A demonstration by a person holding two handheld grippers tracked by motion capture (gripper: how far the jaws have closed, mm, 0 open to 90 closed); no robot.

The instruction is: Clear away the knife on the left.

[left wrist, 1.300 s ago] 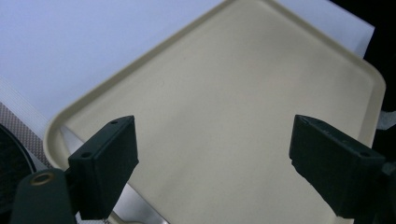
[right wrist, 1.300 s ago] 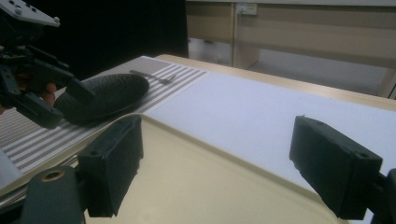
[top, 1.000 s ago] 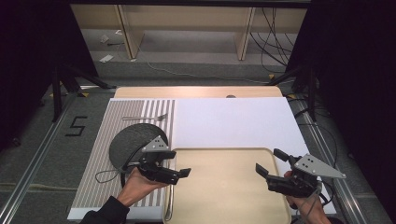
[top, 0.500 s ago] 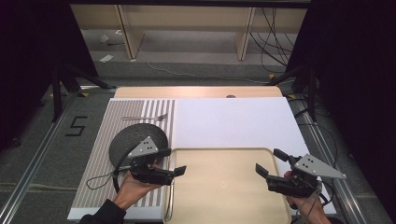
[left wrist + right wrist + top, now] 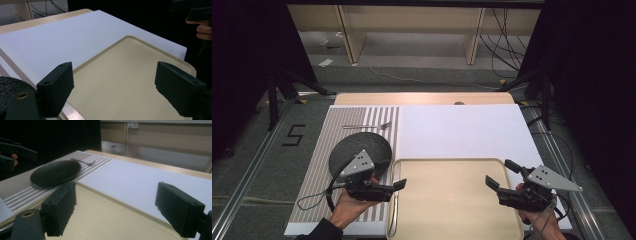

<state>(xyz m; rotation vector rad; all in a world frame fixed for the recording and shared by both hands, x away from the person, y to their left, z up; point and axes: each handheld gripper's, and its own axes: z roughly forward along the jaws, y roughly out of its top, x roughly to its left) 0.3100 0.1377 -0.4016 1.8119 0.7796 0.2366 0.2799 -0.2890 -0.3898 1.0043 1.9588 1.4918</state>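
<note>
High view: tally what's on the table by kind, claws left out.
Plate: 1
Fork: 1
Tray: 1
Striped mat: 1
White sheet: 1
Total: 5

I'm holding my right gripper (image 5: pixel 115 210) with its fingers (image 5: pixel 60 207) spread wide over the beige tray (image 5: pixel 105 220). Beyond its rim, a black plate (image 5: pixel 55 172) is sitting on the striped mat (image 5: pixel 22 187), with a fork (image 5: pixel 82 162) lying just behind it.
</note>
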